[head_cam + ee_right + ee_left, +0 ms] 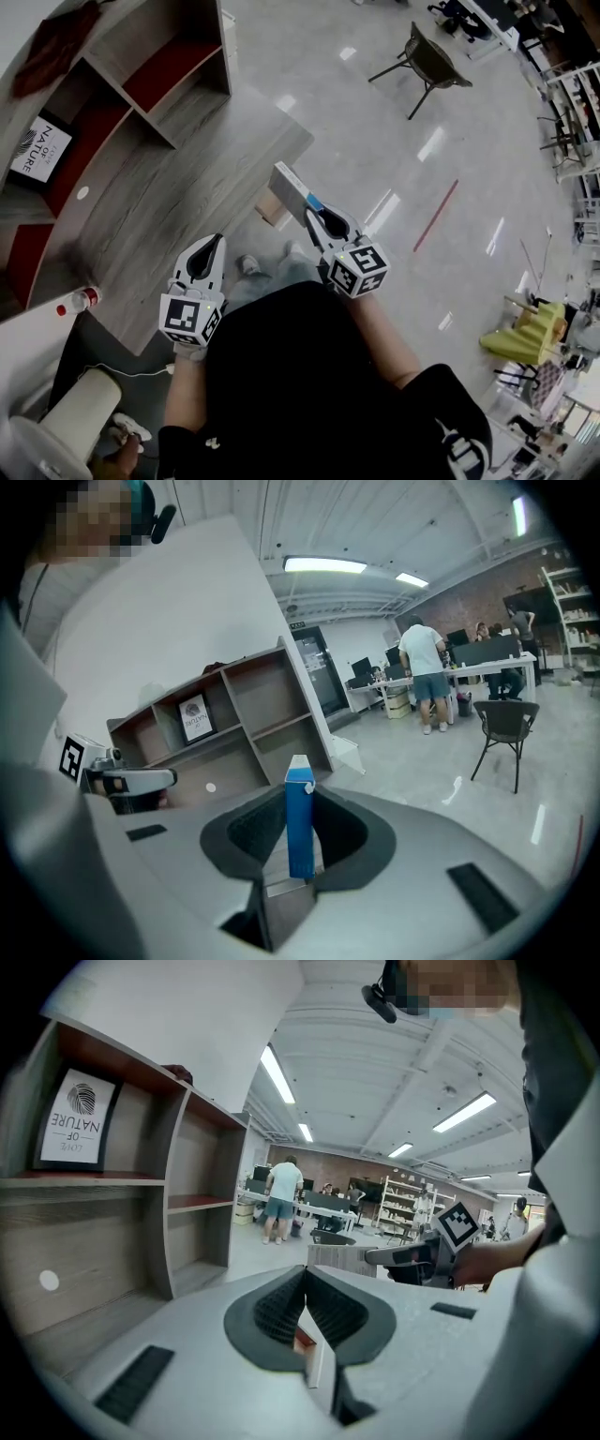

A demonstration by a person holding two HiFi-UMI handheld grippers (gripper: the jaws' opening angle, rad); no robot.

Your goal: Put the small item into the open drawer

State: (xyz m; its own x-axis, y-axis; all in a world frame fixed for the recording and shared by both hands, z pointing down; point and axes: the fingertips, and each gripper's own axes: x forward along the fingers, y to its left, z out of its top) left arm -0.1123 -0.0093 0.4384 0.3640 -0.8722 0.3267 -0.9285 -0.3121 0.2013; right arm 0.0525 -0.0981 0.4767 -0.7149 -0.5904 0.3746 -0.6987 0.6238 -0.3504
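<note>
The person's black top (300,375) is filling the bottom of the head view, with both forearms pointing out of it toward 12 o'clock. The left gripper (212,246) is hovering with its jaws closed together on nothing, its tips lying over the near edge of the wooden desk (141,225). The right gripper (317,214) is clamping the small box (293,190), a slim white carton with a blue edge, by its lower end. In the right gripper view the carton is standing upright between the pads, thin blue edge toward the camera. In the head view its long axis is running out from the jaws toward 11 o'clock. So the item is sitting in the right hand, just off the desk's edge and over the floor, with the desk corner at about 12 o'clock from it. Just beside the box, at its 7 o'clock, a tan shape (268,208) is sticking out from under the desktop; it may be the open drawer, but I cannot tell. If it is, the right hand is the nearer one, and the carton needs lowering toward 7 o'clock. Farther off, at 10 o'clock, the shelf unit (141,56) is rising along the desk's back.
</note>
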